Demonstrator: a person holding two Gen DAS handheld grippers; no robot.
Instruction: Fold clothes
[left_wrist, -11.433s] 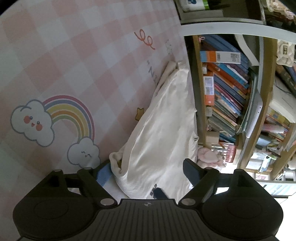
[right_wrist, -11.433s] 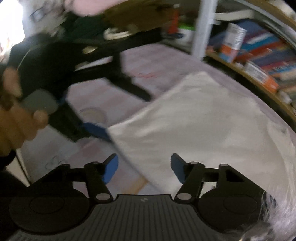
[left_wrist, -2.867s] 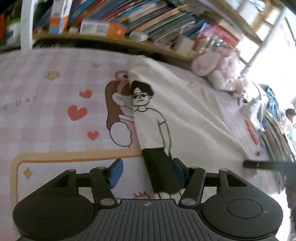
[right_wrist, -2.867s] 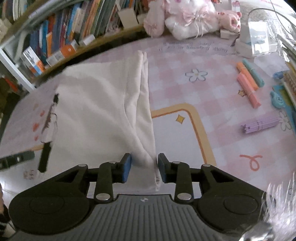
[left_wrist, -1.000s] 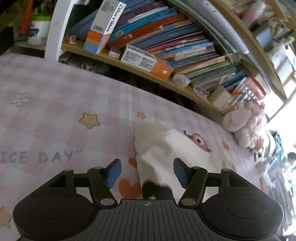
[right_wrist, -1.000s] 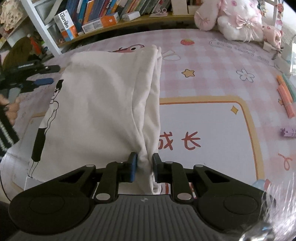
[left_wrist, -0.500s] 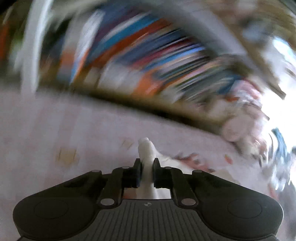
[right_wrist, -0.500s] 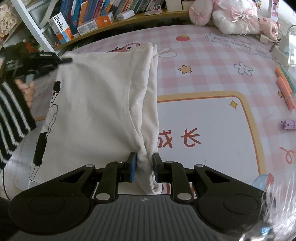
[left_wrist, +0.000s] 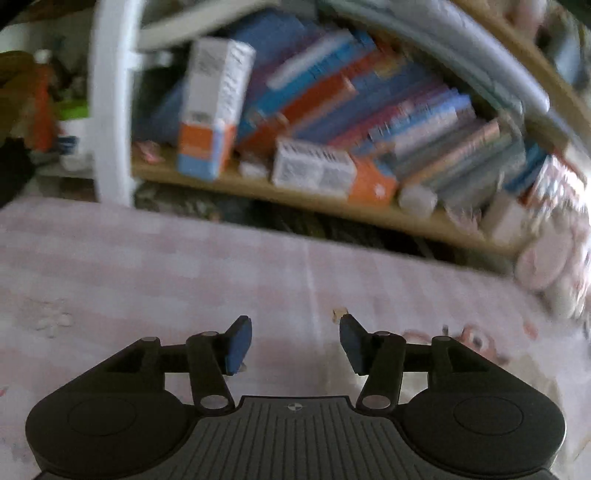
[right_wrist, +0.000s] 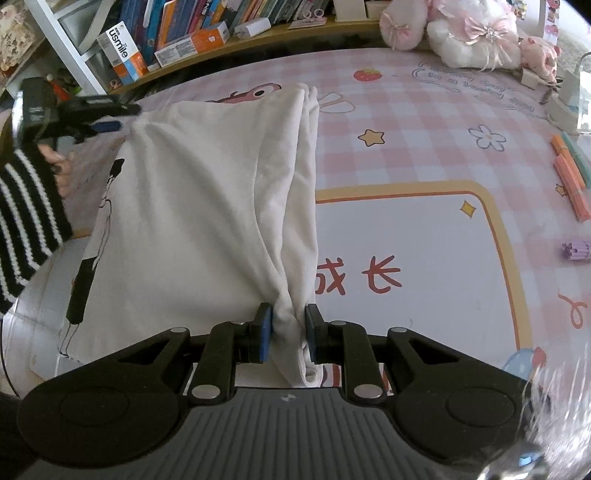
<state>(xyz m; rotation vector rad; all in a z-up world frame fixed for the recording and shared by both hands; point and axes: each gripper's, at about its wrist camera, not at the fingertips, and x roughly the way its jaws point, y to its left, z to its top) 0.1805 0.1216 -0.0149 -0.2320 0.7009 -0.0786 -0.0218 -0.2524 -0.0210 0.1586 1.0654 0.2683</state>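
A white T-shirt (right_wrist: 207, 192) with a cartoon figure print lies folded lengthwise on the pink checked play mat (right_wrist: 424, 122). My right gripper (right_wrist: 288, 332) is shut on the bunched near edge of the shirt. In the left wrist view, which is blurred, my left gripper (left_wrist: 295, 343) stands open over the mat (left_wrist: 184, 266) with nothing between its blue pads. From the right wrist view the left gripper (right_wrist: 107, 118) sits just beside the shirt's far left corner, held by a hand in a black-and-white striped sleeve (right_wrist: 26, 214).
A low bookshelf (right_wrist: 192, 33) packed with books and boxes runs along the mat's far edge. Plush toys (right_wrist: 465, 33) sit at the far right. Coloured sticks (right_wrist: 570, 177) and a purple bundle (right_wrist: 576, 250) lie on the mat's right side.
The left gripper, shut on the shirt's far corner half a second ago, has opened and let it go. The right gripper stays shut on the near edge.
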